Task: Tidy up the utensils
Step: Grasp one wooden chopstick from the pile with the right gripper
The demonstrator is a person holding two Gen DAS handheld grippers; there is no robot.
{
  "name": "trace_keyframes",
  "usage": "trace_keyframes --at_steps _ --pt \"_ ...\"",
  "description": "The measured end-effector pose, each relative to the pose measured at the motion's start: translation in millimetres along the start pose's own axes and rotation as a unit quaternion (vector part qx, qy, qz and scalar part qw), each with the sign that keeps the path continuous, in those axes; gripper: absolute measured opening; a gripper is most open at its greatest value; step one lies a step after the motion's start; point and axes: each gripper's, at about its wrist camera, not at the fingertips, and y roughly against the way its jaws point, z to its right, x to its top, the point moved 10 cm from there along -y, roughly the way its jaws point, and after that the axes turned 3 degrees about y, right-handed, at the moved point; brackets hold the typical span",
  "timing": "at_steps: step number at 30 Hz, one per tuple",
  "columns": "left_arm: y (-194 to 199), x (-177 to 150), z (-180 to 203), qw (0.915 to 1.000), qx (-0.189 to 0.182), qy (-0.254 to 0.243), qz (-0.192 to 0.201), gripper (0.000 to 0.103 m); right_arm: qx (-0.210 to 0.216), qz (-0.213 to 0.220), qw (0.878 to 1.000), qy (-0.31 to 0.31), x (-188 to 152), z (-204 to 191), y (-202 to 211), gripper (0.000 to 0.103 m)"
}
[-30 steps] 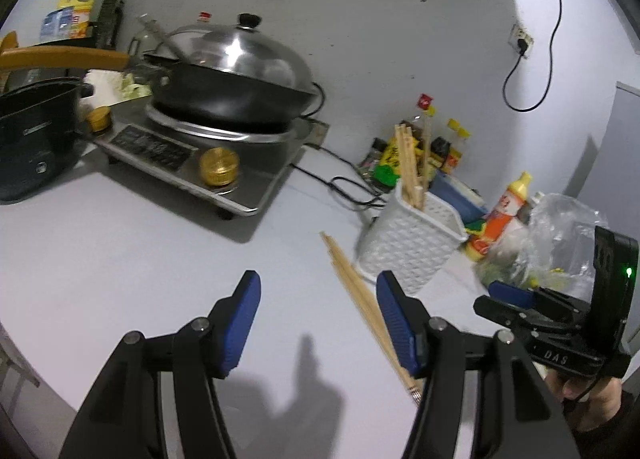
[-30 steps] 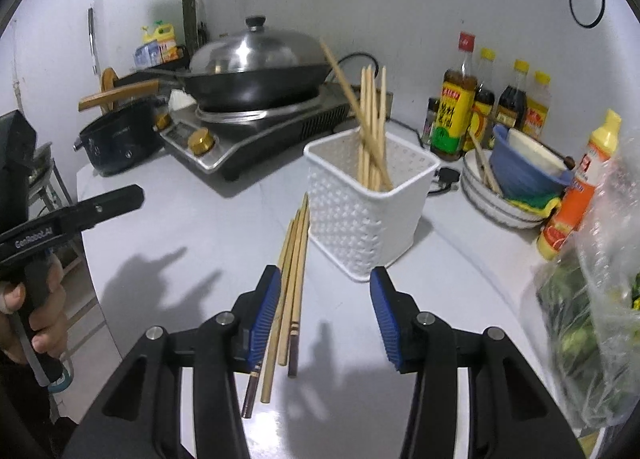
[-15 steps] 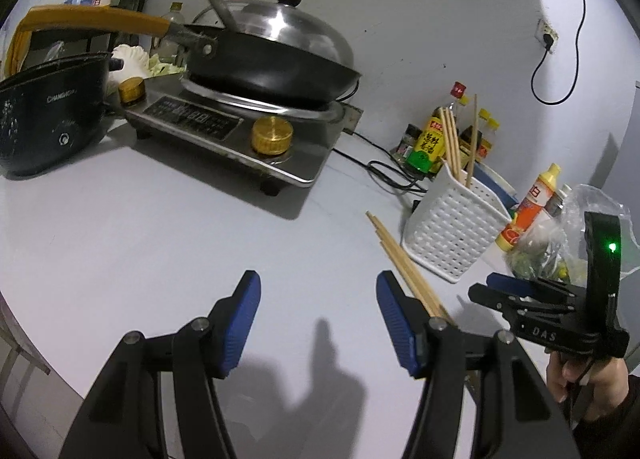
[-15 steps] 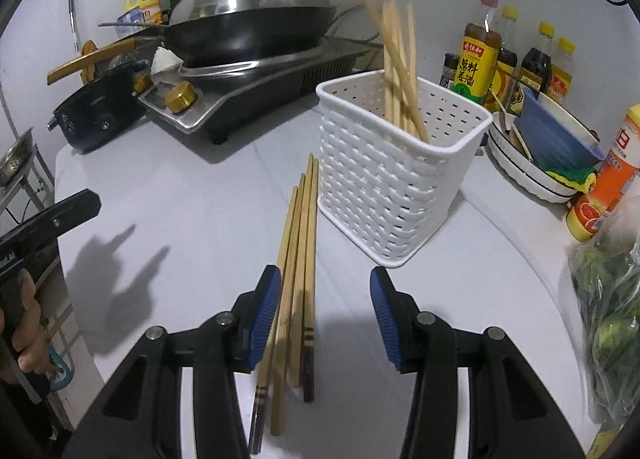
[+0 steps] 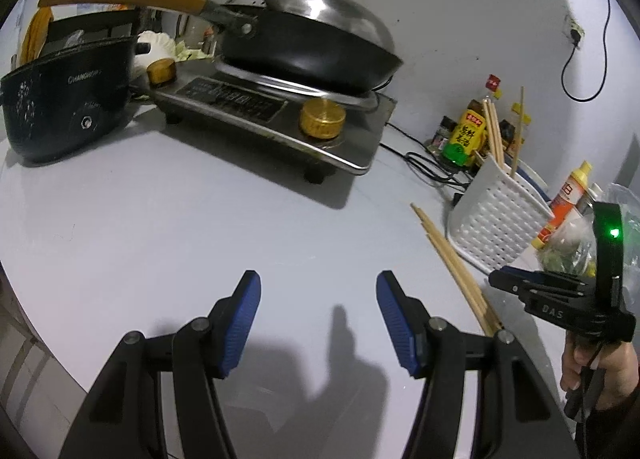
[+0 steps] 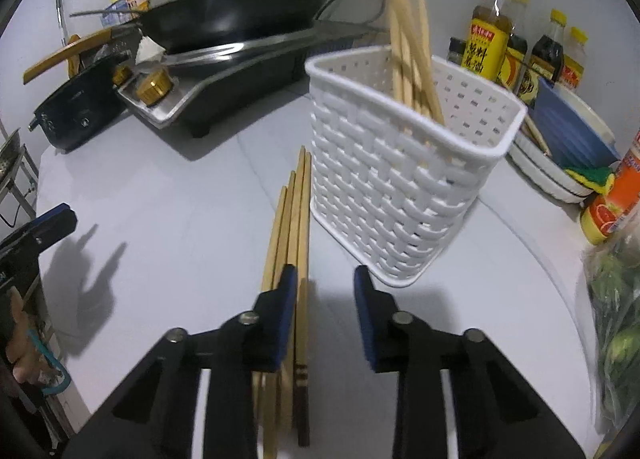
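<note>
Several loose wooden chopsticks (image 6: 294, 227) lie side by side on the white counter, left of a white woven basket (image 6: 384, 195) that holds more chopsticks upright (image 6: 412, 55). My right gripper (image 6: 325, 299) is open and low over the near ends of the loose chopsticks; its left finger sits over them. My left gripper (image 5: 318, 315) is open and empty over bare counter. In the left wrist view the loose chopsticks (image 5: 452, 263) and basket (image 5: 496, 219) lie to the right, with the right gripper (image 5: 560, 299) beside them.
A gas stove (image 5: 276, 115) with a lidded black wok (image 5: 312, 43) stands at the back. A black cooker pot (image 5: 64, 95) sits far left. Sauce bottles (image 6: 488, 35), stacked bowls (image 6: 560, 155), an orange bottle (image 6: 620, 195) and a bag of greens (image 6: 616, 311) crowd the right.
My right gripper has moved forward and down onto the loose chopsticks, and its jaws have narrowed. My left gripper has swung left and back, away from the basket.
</note>
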Motion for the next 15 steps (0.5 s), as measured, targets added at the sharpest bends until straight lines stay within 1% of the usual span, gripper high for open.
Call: trace_keyframes --at_steps 4,9,12,15 --pt "-2 0 -6 1.0000 0.004 0.004 -0.002 0.060 0.007 -0.011 1.000 0.004 0 -5 -14 0.017" --pt "-7 0 -10 0.9999 0.007 0.013 -0.007 0.060 0.011 -0.015 1.000 0.011 2 -9 -26 0.015" --pt "-9 0 -9 0.9998 0.013 0.008 -0.010 0.060 0.019 -0.011 1.000 0.009 2 -9 -29 0.013" --pt "-11 -2 -5 0.9998 0.013 0.006 -0.014 0.060 0.033 -0.009 0.999 0.008 1 -10 -30 0.006"
